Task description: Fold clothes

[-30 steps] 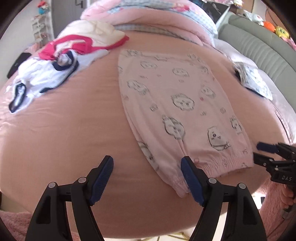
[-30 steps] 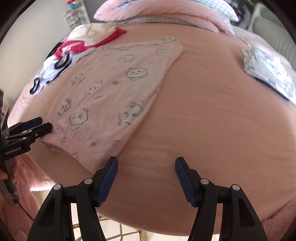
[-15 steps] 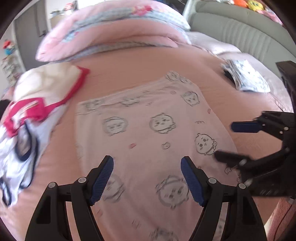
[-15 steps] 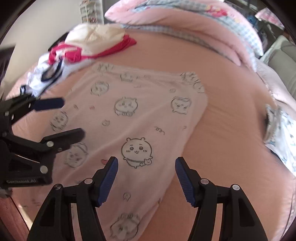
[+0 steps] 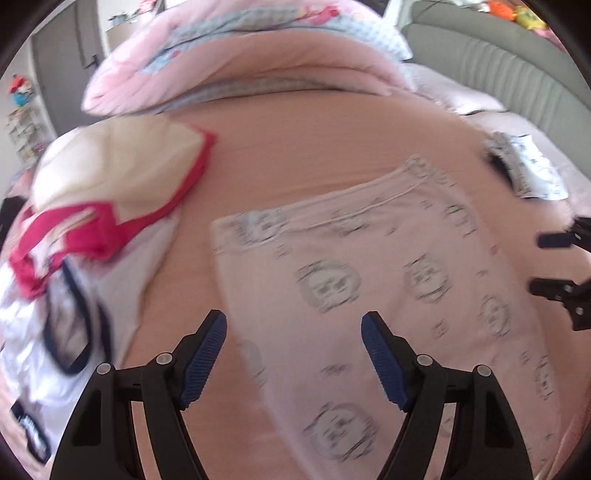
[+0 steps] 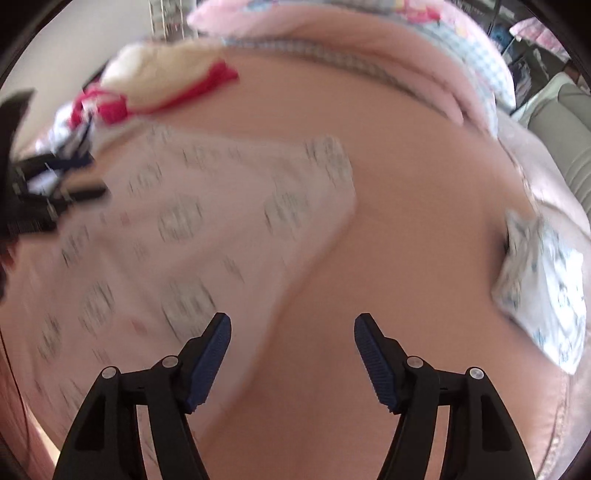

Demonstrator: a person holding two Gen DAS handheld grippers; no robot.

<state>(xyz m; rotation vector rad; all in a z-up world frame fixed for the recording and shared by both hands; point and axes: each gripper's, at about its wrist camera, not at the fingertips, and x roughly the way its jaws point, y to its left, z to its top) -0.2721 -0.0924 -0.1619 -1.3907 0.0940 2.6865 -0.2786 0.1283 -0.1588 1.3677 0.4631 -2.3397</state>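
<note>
The left gripper (image 5: pixel 293 354) is hovering with jaws spread wide over the pink trousers (image 5: pixel 388 295) lying flat on the bed (image 5: pixel 314 147), while the right gripper (image 5: pixel 543 264) is reaching in, also spread, beside them.

A home bedroom. Pink bed sheet (image 5: pixel 295 155) filling most of both views; rolled pink and blue-checked quilt (image 5: pixel 240 62) at the far end; grey padded headboard (image 5: pixel 498 70) far right with soft toys (image 5: pixel 517 16) on top. Loose heap of clothes (image 5: pixel 92 221) at left, grey door (image 5: pixel 62 70) and cluttered shelf (image 5: pixel 22 125) beyond.
</note>
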